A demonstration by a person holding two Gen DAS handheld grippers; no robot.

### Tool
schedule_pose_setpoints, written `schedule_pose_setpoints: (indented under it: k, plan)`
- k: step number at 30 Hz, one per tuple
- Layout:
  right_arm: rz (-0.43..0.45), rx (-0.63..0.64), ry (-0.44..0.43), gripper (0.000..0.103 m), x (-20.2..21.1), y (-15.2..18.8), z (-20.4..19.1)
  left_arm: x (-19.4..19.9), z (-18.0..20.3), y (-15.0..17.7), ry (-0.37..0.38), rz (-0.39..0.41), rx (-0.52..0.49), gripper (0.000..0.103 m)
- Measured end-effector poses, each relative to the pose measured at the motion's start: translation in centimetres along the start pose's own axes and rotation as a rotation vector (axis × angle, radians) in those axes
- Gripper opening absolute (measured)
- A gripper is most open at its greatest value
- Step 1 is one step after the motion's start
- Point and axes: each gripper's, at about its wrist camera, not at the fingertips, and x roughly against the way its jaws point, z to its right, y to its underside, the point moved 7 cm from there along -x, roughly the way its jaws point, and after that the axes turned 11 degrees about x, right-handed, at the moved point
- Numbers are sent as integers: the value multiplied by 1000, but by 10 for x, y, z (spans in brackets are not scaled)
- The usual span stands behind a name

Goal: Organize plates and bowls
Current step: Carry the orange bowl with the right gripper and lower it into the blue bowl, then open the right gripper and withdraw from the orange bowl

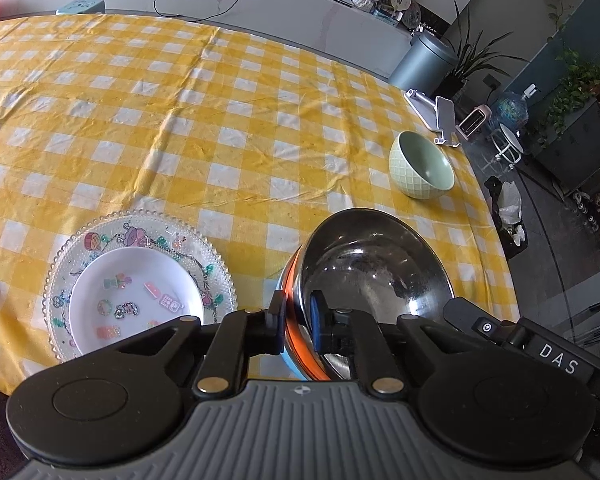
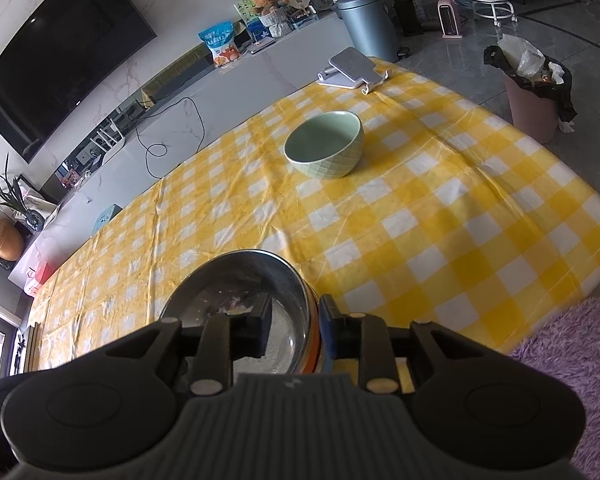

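Fingers of my left gripper pinched the near wall of the steel bowl, one inside, one outside on its orange band. My right gripper straddled the opposite wall, its fingers spread with a gap on the inside. The bowl sat on the counter. Left of it lay a white plate on a glass plate; beyond stood a green bowl.

the left gripper clamped the steel bowl's rim at six o'clock; green bowl sat at two o'clock.
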Motion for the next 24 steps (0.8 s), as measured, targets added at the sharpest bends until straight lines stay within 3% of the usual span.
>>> schedule_pose_setpoints:
  k: [7,9,14,19,24]
  plan:
    - [-2,-4,-4,28,-1,0,-1,-1,1,-3,-16,-15,-6,13]
    - [26,0,-9,41,3,-4,-1,1,1,-5,-21,-1,-9,16]
    - [90,25,-13,62,17,-16,-2,15,5,-14,0,35,-28,28]
    - [128,45,1,66,24,-26,0,28,19,-28,41,76,-72,42]
    - [144,77,25,68,27,-38,3,30,44,-36,83,75,-153,47]
